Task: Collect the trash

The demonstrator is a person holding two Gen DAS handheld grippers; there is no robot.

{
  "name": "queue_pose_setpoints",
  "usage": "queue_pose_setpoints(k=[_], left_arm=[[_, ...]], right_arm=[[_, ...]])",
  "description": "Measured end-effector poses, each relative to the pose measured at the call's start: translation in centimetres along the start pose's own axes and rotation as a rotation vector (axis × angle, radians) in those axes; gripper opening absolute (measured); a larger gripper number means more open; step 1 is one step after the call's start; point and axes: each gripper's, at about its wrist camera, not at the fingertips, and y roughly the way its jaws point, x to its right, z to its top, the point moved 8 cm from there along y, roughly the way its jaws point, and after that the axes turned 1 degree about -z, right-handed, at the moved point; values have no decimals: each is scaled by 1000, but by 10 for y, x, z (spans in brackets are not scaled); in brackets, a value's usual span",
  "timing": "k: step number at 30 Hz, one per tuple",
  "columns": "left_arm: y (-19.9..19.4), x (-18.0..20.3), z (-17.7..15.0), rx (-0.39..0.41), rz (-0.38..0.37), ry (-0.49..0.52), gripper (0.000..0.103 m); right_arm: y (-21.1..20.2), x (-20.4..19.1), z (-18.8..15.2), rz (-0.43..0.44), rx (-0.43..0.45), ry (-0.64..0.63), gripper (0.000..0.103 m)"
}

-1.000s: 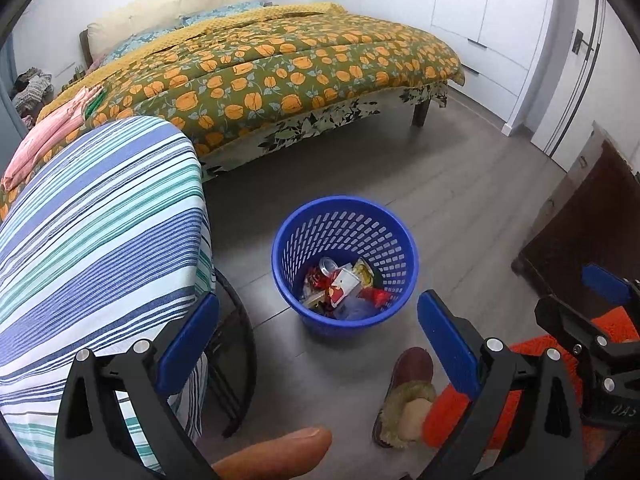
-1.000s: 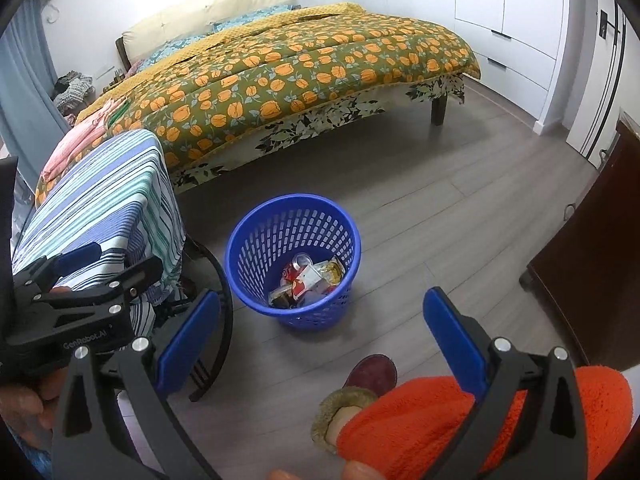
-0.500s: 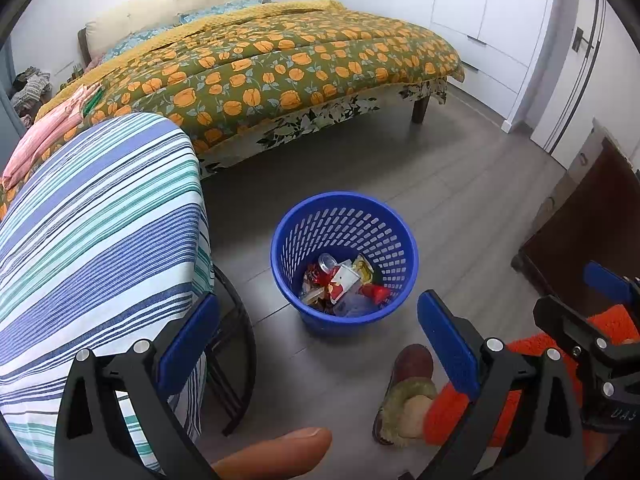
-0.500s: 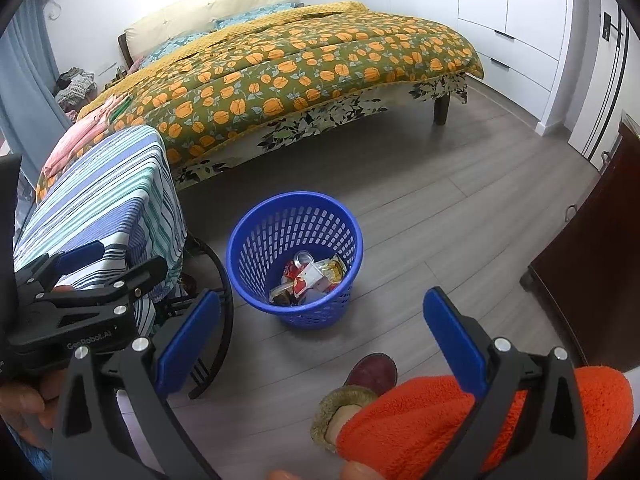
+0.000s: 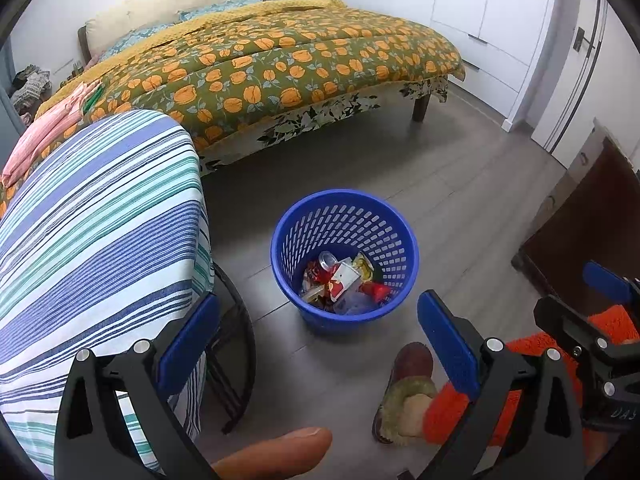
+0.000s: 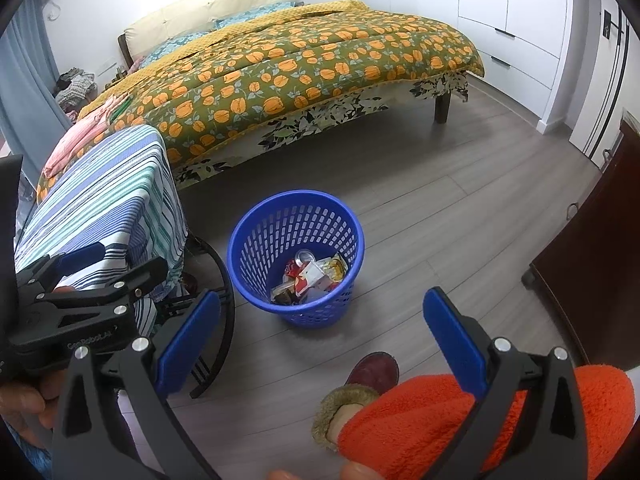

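A blue mesh trash basket [image 5: 288, 240] stands on the grey floor and also shows in the right wrist view [image 6: 248, 248]. It holds several pieces of trash [image 5: 344, 280]: wrappers, a small carton, a can. My left gripper [image 5: 316, 340] is open and empty, above and short of the basket. My right gripper [image 6: 320, 332] is open and empty, also held above the floor near the basket. The left gripper shows at the left of the right wrist view [image 6: 80, 276].
A table under a striped cloth [image 5: 92, 232] stands left of the basket, with a black metal frame [image 5: 240, 360] below. A bed with an orange-flowered quilt [image 5: 280, 60] is behind. A dark wooden cabinet [image 5: 580, 232] is at right. A slippered foot [image 5: 404, 384] and orange-clad leg [image 6: 440, 424] are near.
Both views have drifted slightly back and up from the basket. Both grippers stay open and empty.
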Motion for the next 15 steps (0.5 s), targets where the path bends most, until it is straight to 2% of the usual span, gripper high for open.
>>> queue_pose_setpoints(k=[15], left_arm=[[0, -1, 0, -1, 1, 0, 98]], right_arm=[[-1, -2, -1, 0, -1, 1, 98]])
